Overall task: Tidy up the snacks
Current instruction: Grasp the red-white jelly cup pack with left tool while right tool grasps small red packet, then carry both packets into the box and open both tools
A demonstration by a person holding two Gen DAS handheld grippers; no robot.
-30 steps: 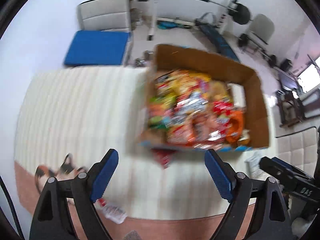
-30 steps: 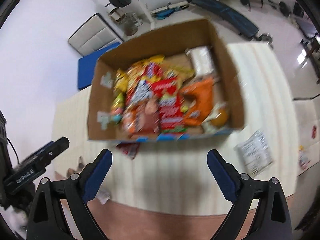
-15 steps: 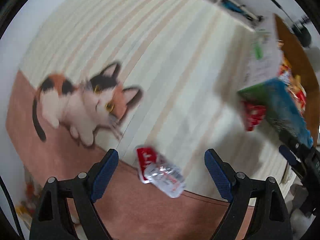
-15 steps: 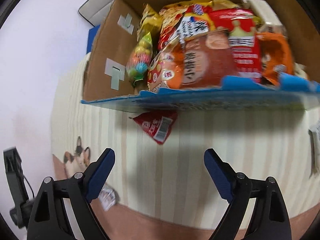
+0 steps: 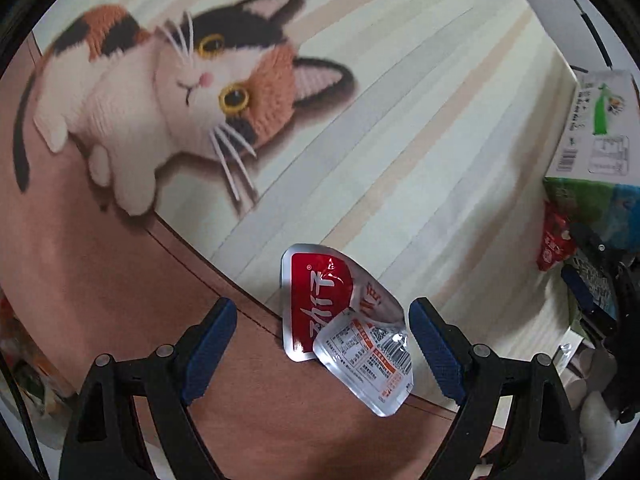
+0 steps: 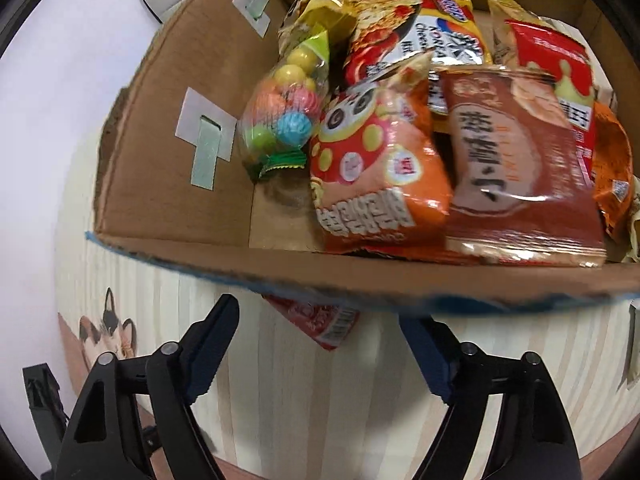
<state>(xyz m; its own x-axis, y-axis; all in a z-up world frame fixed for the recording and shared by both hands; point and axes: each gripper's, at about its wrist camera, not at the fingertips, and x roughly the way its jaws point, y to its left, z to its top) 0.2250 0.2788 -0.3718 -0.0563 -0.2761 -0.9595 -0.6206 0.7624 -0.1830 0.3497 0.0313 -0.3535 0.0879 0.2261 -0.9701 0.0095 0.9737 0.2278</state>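
Red/silver foil snack packet [image 5: 344,328] is seen crumpled, label side up, on mat's brown border, between wide-open fingers of left gripper [image 5: 322,346]; nothing gripped. Cat print [image 5: 160,92] lies beyond. Right gripper [image 6: 320,350] also wide open, empty, below cardboard box [image 6: 168,152] rim; red packet [image 6: 320,318] is partly hidden under box. Box is packed w/ snack bags [image 6: 400,152].

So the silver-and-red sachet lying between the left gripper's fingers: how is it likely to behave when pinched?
The silver-and-red sachet looks thin and creased, with one end folded over, so it will probably flop rather than hold shape. Its glossy foil suggests it may slip between the left gripper's pads. Lying flat on the mat, it seems light and may slide before the open jaws catch an edge.
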